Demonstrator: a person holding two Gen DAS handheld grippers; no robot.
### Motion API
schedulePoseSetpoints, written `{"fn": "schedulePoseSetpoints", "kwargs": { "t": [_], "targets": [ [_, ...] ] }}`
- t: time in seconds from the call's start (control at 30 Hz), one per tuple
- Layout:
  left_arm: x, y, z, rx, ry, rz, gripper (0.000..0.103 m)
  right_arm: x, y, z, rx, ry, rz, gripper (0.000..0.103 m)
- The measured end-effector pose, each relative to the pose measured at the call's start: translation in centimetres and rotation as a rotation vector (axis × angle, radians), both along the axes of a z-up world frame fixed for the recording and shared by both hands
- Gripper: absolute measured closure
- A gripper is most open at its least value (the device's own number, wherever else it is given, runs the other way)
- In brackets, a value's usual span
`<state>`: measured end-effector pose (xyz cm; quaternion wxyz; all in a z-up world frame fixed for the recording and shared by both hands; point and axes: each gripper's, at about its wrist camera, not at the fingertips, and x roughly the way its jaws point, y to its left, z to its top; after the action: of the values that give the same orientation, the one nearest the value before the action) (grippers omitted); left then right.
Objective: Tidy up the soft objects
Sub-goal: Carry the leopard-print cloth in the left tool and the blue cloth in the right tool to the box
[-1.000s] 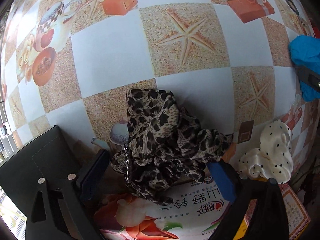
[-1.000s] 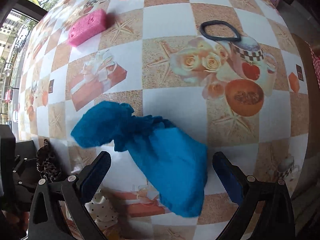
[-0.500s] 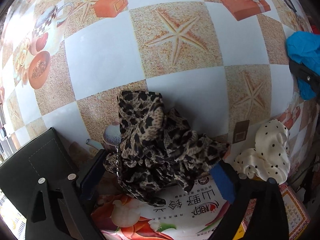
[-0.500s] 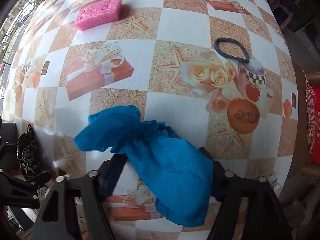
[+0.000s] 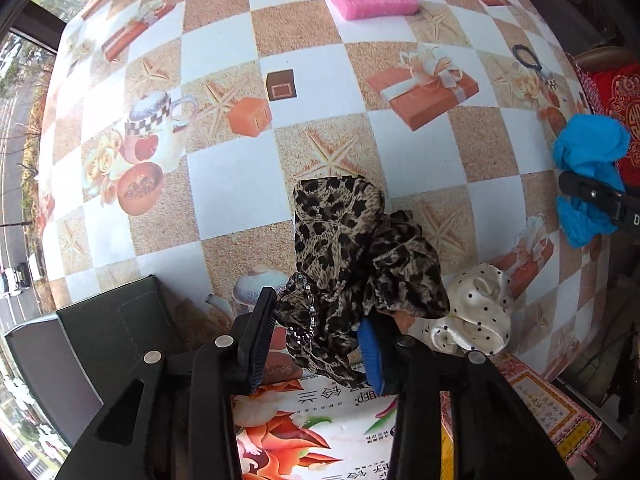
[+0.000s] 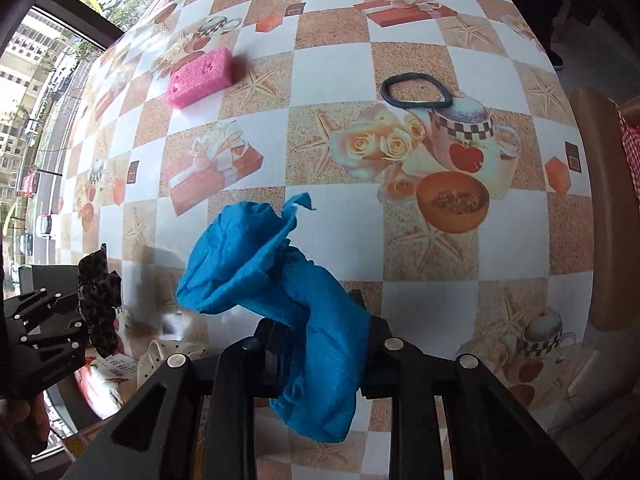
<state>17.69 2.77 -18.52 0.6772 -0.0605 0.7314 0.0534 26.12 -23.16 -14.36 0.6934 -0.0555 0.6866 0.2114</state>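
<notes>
A leopard-print cloth (image 5: pixel 344 240) hangs bunched between the fingers of my left gripper (image 5: pixel 316 344), whose jaws are closing and pressing on its lower folds. It is raised above the checked tablecloth (image 5: pixel 224 184). My right gripper (image 6: pixel 322 344) is shut on a blue cloth (image 6: pixel 256 264), which droops on both sides of the fingers, off the table. From the left wrist view the blue cloth (image 5: pixel 588 148) shows at the far right. The right wrist view catches the leopard-print cloth (image 6: pixel 98 296) at its left edge.
A white polka-dot cloth (image 5: pixel 476 312) lies beside the leopard one near the table's edge. A pink sponge (image 6: pixel 202 78) and a black hair band (image 6: pixel 416 90) lie further out. A dark box (image 5: pixel 108 332) and a printed carton (image 5: pixel 312 432) sit below the left gripper.
Both grippers went from wide open to closed on their cloths and rose. The leopard cloth and the blue cloth came up off the table with them.
</notes>
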Motion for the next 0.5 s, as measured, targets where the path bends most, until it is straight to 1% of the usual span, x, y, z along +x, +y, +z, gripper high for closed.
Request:
{"fn": "schedulePoseSetpoints", "kwargs": {
  "t": [0.1, 0.13, 0.2, 0.23, 0.3, 0.33, 0.5],
  "targets": [
    [-1.4, -0.6, 1.9, 0.003, -0.037, -0.008, 0.061, -0.9, -1.3, 0.9, 0.012, 0.006, -0.005, 0.077],
    [-1.6, -0.8, 2.4, 0.004, -0.051, -0.012, 0.061, -1.3, -0.9, 1.2, 0.016, 0.008, -0.009, 0.077],
    [-2.3, -0.9, 3.7, 0.006, -0.084, -0.023, 0.061, -2.3, -1.6, 1.6, 0.028, 0.019, -0.025, 0.077],
    [-2.7, -1.1, 4.2, 0.009, -0.098, -0.028, 0.061, -3.2, -2.0, 1.2, 0.034, 0.024, -0.034, 0.077],
    [-4.2, -0.2, 5.6, 0.000, -0.123, -0.031, 0.061, -5.2, -2.7, 2.2, 0.038, 0.032, -0.044, 0.077],
    [-5.1, 0.1, 5.9, -0.006, -0.131, -0.029, 0.061, -6.5, -2.4, 2.0, 0.038, 0.034, -0.049, 0.077],
    [-7.7, -1.4, 8.2, -0.010, -0.169, -0.046, 0.061, -9.8, -3.7, 3.1, 0.033, 0.044, -0.066, 0.077]
  ]
}}
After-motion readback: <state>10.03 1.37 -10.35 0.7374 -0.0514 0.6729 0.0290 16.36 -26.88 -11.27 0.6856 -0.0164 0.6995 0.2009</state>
